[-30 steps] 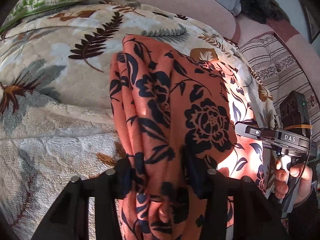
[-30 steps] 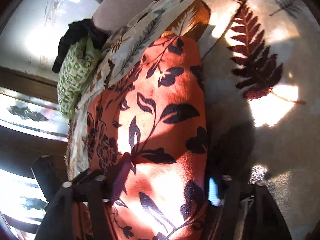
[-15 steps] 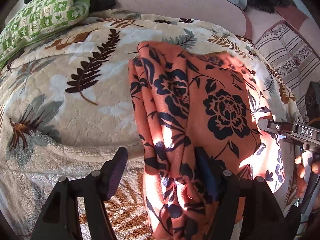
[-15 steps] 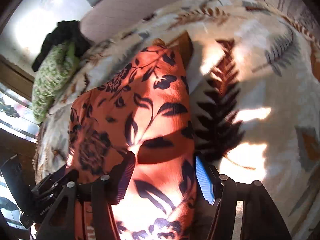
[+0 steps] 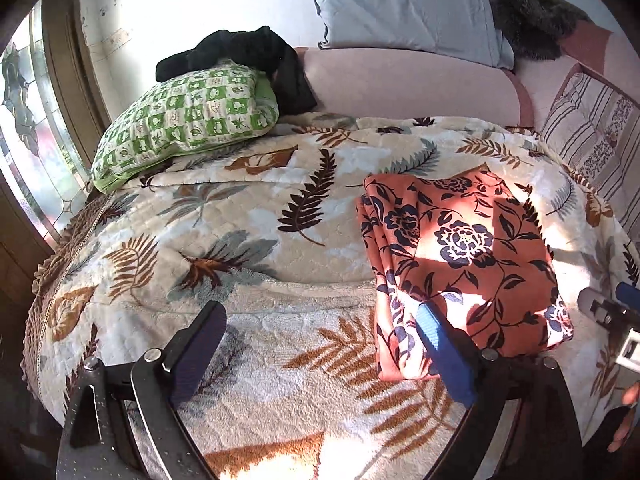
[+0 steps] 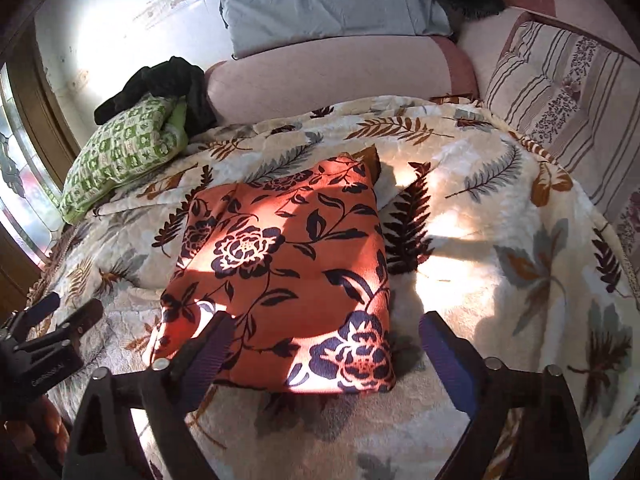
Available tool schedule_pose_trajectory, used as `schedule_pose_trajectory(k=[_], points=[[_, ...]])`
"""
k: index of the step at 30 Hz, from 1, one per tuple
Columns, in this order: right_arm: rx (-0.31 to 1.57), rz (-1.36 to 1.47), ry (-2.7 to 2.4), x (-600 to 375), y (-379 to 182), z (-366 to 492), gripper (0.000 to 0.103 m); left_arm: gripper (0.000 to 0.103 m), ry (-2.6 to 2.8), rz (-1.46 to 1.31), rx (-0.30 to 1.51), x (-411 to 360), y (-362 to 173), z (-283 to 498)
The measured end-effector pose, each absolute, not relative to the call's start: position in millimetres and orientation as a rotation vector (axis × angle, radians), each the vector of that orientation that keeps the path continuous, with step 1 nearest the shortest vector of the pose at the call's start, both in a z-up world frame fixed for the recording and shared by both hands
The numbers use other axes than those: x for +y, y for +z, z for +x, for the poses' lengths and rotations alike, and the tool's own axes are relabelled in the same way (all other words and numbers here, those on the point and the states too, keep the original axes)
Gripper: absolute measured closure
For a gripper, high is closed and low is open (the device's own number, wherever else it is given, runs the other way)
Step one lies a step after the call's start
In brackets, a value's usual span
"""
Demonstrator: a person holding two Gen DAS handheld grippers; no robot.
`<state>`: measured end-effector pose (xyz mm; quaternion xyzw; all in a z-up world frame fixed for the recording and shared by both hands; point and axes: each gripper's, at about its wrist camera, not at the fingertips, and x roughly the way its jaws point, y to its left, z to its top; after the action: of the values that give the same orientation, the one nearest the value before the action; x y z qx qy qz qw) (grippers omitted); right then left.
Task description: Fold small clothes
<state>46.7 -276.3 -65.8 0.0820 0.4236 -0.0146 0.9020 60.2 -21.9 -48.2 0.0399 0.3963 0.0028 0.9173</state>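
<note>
Having released folded garment (image 5: 472,256), both claws

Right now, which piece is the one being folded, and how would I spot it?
Look at the bed's leaf-patterned blanket. Near its middle, in a patch of sunlight, lies the folded orange cloth, a flat rectangle. It alone is orange with dark navy flowers; the green checked pillow sits farther back by the window.

Harsh sun patches, deep shadows, perhaps overexposed

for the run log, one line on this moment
orange floral garment: folded, on leaf blanket | left gripper: open | right gripper: open
</note>
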Motion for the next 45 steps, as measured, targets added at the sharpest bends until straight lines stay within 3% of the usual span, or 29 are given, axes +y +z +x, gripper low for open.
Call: schedule_pose_trajectory(k=[5,19,45], points=[[0.876,0.13,-0.019,-258,-50,17,0.0,0.001,-0.006,0.038,0.767,-20,-27,35],[0.86,0.029,-0.05,-238,-25,-32,0.0,0.001,-0.029,0.055,0.739,-35,0,7],[0.837,0.01,-0.055,-235,-13,-19,0.0,0.001,-0.069,0.001,0.754,-36,4,10]])
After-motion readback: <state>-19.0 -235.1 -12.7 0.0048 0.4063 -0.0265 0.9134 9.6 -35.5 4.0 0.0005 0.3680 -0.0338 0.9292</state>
